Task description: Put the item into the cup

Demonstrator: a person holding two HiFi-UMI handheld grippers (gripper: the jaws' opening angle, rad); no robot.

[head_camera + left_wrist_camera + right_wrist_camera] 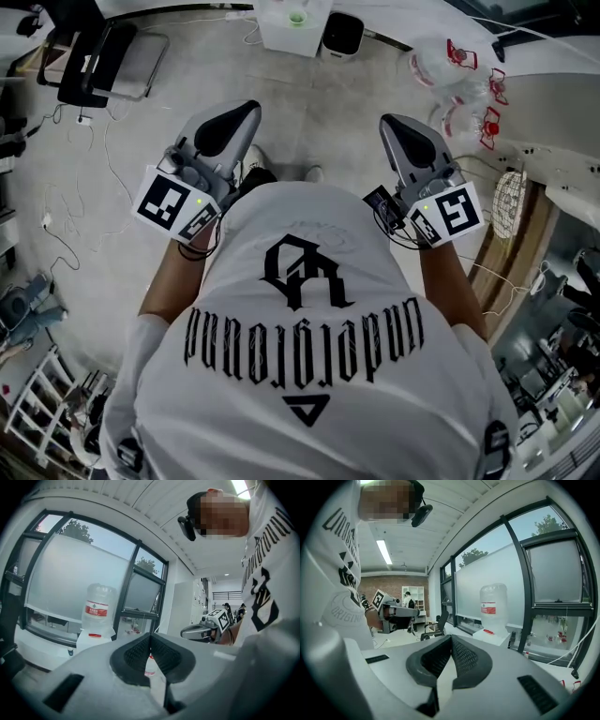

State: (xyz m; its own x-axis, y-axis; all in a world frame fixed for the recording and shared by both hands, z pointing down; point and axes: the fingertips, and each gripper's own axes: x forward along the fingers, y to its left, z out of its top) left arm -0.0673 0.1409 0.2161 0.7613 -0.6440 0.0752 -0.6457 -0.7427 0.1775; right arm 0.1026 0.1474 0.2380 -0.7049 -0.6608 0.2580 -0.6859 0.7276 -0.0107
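No cup and no item shows in any view. I stand on a grey floor with both grippers held up in front of my chest, pointing forward. In the head view the left gripper (246,109) and the right gripper (390,123) are level with each other, a shirt's width apart. The left gripper (150,637) is shut, its black ribbed pads meeting with nothing between them. My right gripper (451,639) is shut and empty as well. Each gripper view shows the other one: the right gripper (205,628) and the left gripper (396,613).
A water dispenser with a large bottle (96,610) (494,607) stands by tall windows ahead. An office chair (101,54) is at the far left, with cables (58,234) on the floor. Plastic bags (459,82) and a white table edge (562,183) are to the right.
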